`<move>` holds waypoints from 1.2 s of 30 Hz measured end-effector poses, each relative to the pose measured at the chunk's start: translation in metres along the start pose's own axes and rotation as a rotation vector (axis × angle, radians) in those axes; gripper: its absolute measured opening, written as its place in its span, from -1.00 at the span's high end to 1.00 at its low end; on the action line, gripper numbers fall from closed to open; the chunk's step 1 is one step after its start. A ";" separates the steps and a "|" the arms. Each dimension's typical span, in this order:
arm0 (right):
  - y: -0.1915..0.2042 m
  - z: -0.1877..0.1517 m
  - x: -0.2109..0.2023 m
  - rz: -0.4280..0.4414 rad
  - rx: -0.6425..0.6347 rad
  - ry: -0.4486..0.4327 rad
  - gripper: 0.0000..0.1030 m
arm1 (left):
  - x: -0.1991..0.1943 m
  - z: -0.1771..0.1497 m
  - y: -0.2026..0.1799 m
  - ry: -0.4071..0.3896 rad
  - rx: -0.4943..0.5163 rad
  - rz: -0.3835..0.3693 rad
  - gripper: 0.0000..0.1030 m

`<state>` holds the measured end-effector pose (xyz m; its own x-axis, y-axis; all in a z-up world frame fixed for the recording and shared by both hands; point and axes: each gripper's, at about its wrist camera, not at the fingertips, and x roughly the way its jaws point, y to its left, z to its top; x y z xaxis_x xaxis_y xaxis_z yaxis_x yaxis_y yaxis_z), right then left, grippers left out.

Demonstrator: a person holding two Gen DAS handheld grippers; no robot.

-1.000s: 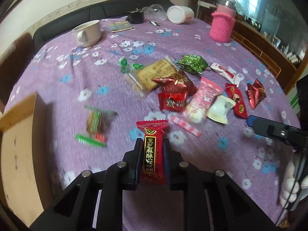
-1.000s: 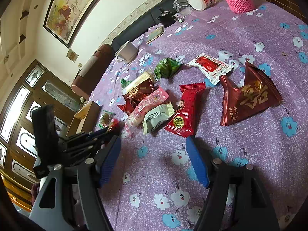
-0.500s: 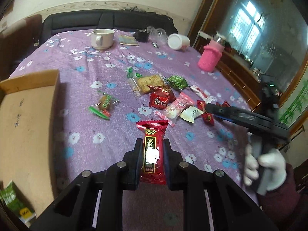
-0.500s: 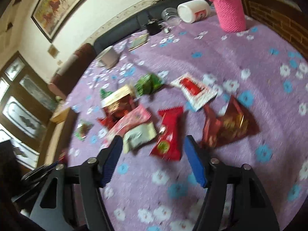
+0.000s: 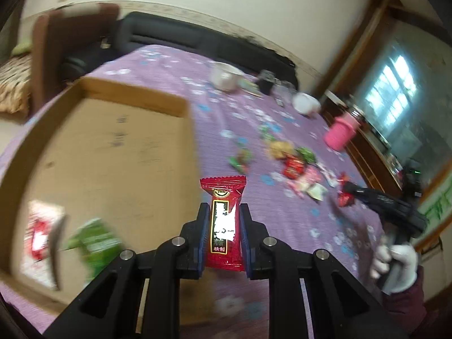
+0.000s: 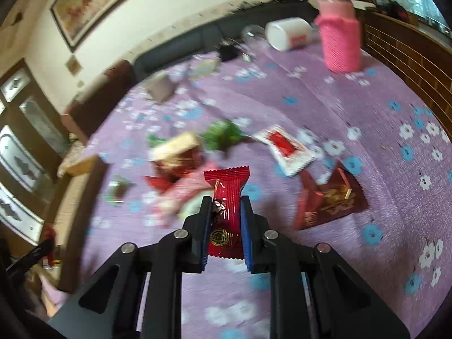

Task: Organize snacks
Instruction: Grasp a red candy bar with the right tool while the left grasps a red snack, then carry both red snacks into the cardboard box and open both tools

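My left gripper (image 5: 224, 209) is shut on a red snack packet (image 5: 223, 189), held upright above the right edge of the open cardboard box (image 5: 107, 147). A green packet (image 5: 96, 240) and a red-and-white one (image 5: 39, 234) lie in the box. The jaws of my right gripper (image 6: 226, 206) are closing, and their pads press a second red packet (image 6: 227, 186), raised a little above the purple flowered cloth (image 6: 310, 99). Around it lie a dark red triangular packet (image 6: 330, 197), a white-and-red packet (image 6: 285, 147), a green packet (image 6: 223, 135) and a pink one (image 6: 183, 195).
A pink-sleeved bottle (image 6: 340, 42) and a tipped white cup (image 6: 288, 34) stand at the far side, with a mug (image 5: 224, 77) further left. A gloved hand (image 5: 395, 265) holds the right gripper. A black sofa (image 5: 197, 36) runs behind the table.
My left gripper has swung left with its red packet, bringing the box under it. My right gripper's jaws closed on the red packet from the pile and lifted it.
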<state>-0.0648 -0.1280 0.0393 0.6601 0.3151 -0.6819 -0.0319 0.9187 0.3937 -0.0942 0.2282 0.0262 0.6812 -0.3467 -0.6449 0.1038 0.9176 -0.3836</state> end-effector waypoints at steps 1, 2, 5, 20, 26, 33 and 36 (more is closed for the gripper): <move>0.013 0.000 -0.003 0.036 -0.017 0.003 0.60 | -0.003 -0.001 0.007 -0.005 -0.015 0.019 0.64; 0.025 0.000 -0.004 0.071 -0.037 0.010 0.60 | -0.005 -0.002 0.014 -0.009 -0.030 0.035 0.64; 0.078 -0.007 0.004 0.187 -0.131 0.066 0.59 | -0.011 -0.009 0.039 -0.003 -0.087 0.081 0.64; 0.271 -0.078 0.087 0.378 -0.458 0.343 0.58 | -0.023 -0.011 0.066 -0.003 -0.105 0.134 0.62; 0.283 -0.092 0.101 0.338 -0.496 0.375 0.56 | -0.045 -0.011 0.072 -0.060 -0.160 0.074 -0.09; 0.273 -0.084 0.088 0.351 -0.457 0.338 0.31 | -0.066 -0.012 0.082 -0.147 -0.254 0.043 -0.36; 0.262 -0.079 0.078 0.363 -0.423 0.307 0.23 | -0.066 -0.012 0.081 -0.154 -0.277 0.030 -0.37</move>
<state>-0.0810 0.1564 0.0408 0.3080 0.6204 -0.7213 -0.5481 0.7354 0.3985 -0.1390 0.3232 0.0295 0.7846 -0.2676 -0.5592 -0.1045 0.8320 -0.5448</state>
